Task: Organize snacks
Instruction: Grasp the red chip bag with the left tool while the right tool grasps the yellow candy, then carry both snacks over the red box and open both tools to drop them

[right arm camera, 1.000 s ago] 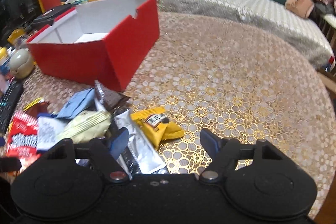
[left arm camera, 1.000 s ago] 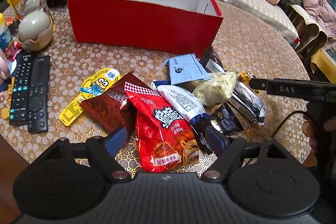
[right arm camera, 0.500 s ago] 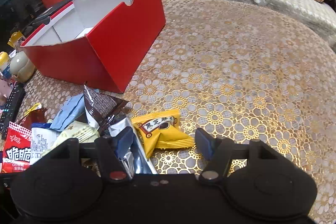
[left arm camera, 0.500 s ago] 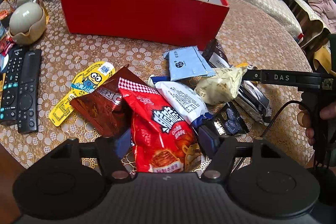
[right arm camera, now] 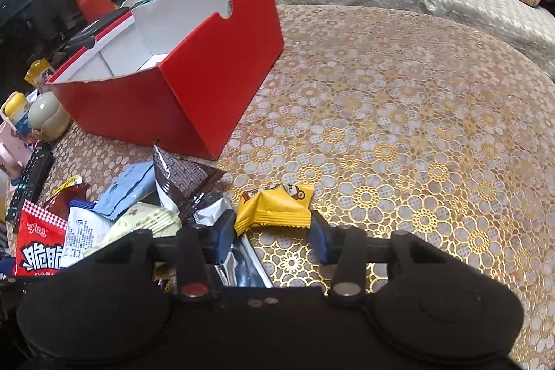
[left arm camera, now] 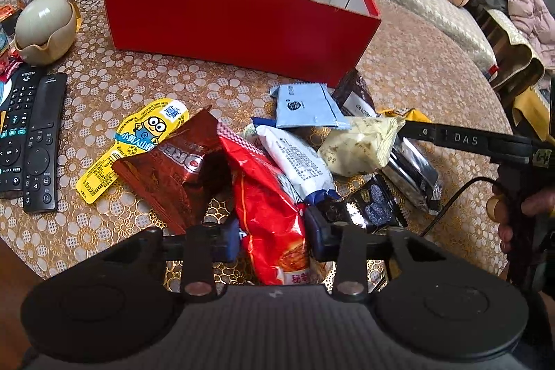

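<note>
Snacks in crinkly wrappers are heaped in front of the open red cardboard box (left arm camera: 239, 23), and with jaws just closed in, the red chip bag (left arm camera: 270, 207) is pinched by the left gripper (left arm camera: 274, 236) and the small yellow packet (right arm camera: 274, 205) by the right gripper (right arm camera: 272, 231), so a lift into the box is probably called for next.

Red box (left arm camera: 239, 19), gold-flowered tablecloth (right arm camera: 399, 141), yellow packet (right arm camera: 274, 207), red bag (left arm camera: 270, 203).

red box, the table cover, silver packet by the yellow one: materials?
Red box: looks like cardboard, matte red outside, white inside, with folded flaps and raw cut edges. Table cover: likely glossy plastic lace, gold flowers catching glare. Silver packet: probably metallised foil film, mirror-bright and creased.
</note>
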